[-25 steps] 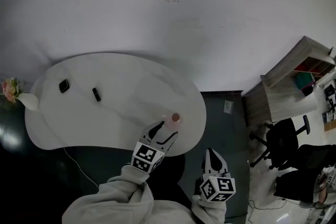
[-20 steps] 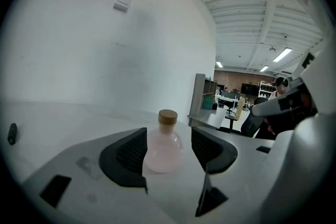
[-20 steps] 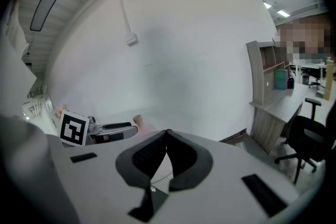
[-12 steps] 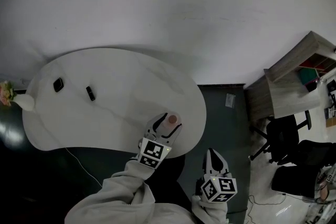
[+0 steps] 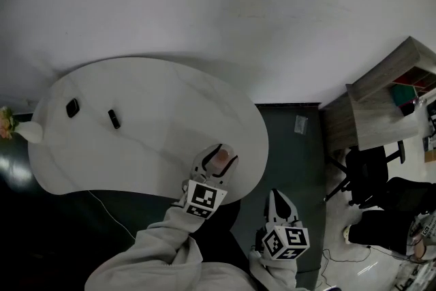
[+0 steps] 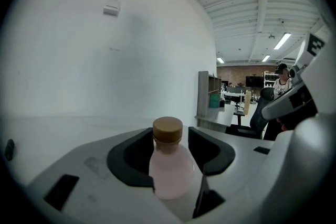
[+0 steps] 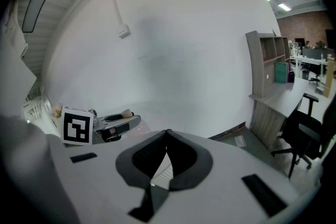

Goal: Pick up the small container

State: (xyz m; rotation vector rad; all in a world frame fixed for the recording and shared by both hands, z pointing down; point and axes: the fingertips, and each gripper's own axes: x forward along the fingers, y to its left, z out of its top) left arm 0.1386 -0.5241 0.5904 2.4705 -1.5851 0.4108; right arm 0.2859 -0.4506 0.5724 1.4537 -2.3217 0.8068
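The small container is a pale pink bottle with a brown cap (image 5: 221,159) (image 6: 169,162), upright near the front right edge of the white table (image 5: 136,119). My left gripper (image 5: 219,152) (image 6: 169,136) reaches over the table edge with one finger on each side of the bottle. Its jaws have just been closing and the bottle stands between them, with a gap still showing beside the neck and cap. My right gripper (image 5: 277,196) (image 7: 168,132) hangs off the table over the dark floor, shut with nothing in it.
Two small black things (image 5: 71,107) (image 5: 114,119) lie at the table's far left. A white vase with flowers (image 5: 13,125) stands at the left edge. A thin cable (image 5: 102,211) hangs off the front. A wooden shelf (image 5: 388,105) and office chairs (image 5: 371,174) stand to the right.
My left gripper has moved forward over the table until its fingers flank the bottle, which earlier stood just past the tips. The right gripper has sunk slightly.
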